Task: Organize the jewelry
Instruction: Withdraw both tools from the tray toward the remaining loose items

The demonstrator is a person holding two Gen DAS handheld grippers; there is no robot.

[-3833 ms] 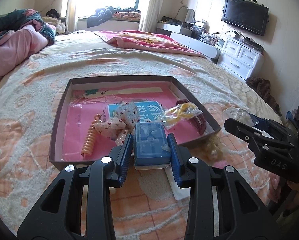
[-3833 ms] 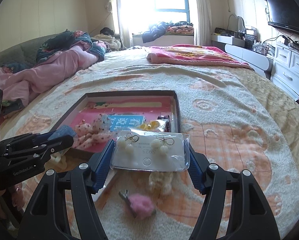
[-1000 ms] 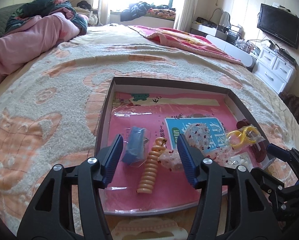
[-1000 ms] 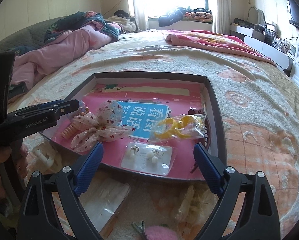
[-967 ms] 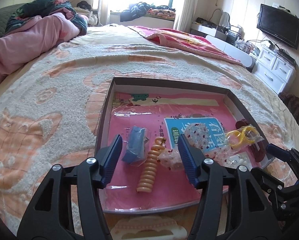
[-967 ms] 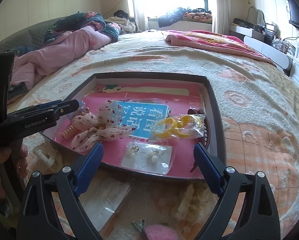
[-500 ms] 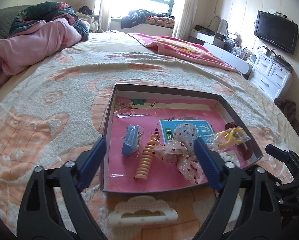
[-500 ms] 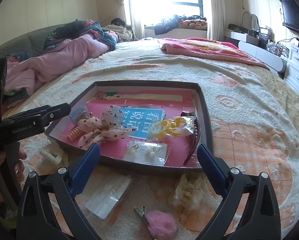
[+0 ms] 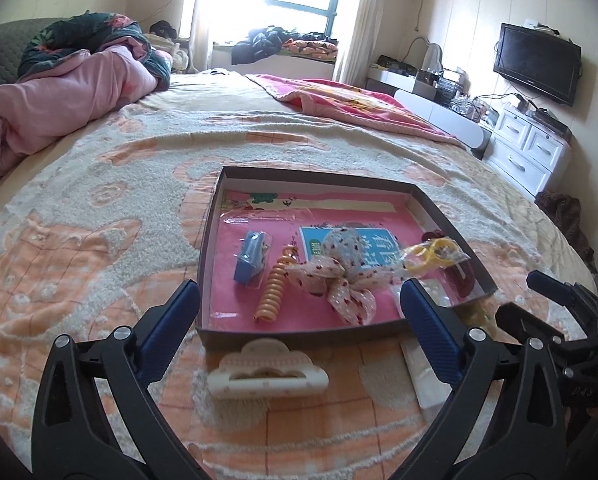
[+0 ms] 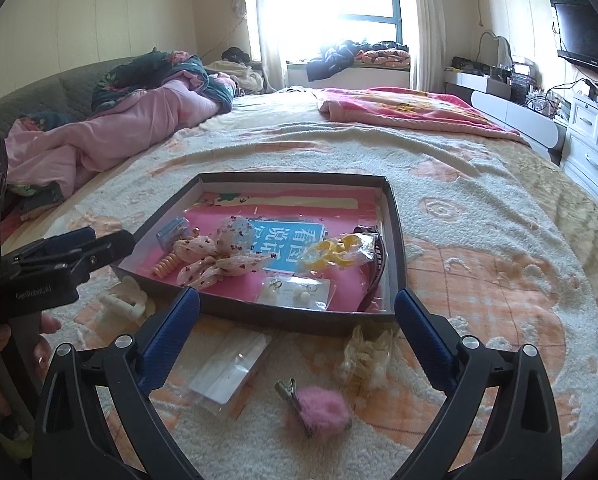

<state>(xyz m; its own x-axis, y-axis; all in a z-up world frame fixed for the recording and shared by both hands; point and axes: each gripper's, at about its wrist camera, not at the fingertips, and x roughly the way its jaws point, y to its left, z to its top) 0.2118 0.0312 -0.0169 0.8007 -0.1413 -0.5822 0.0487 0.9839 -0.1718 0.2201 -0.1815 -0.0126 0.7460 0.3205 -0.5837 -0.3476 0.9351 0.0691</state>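
Note:
A dark box (image 9: 299, 334) (image 10: 283, 313) with a pink floor lies on the bed. It holds a blue packet (image 9: 252, 255), an orange spiral tie (image 9: 273, 293), a spotted bow (image 9: 341, 268) (image 10: 215, 258), yellow rings in a bag (image 10: 335, 255), an earring card (image 10: 295, 293) and a dark red claw clip (image 10: 376, 268). My left gripper (image 9: 299, 320) is open and empty, above a cream claw clip (image 9: 267, 372) lying before the box. My right gripper (image 10: 297, 320) is open and empty, above a pink fluffy clip (image 10: 319, 407), a clear packet (image 10: 229, 370) and a cream scrunchie (image 10: 365, 354).
The bed has a cream and orange blanket (image 9: 79, 248). A pink quilt (image 10: 111, 140) is heaped at the far left. White drawers (image 9: 527, 148) and a TV (image 9: 537, 63) stand to the right. A clear packet (image 9: 427, 376) lies by the box's front right corner.
Both grippers have let go of their items into the box, opened wide and pulled back toward the near side. The cream clip and the loose items before the box have come into view.

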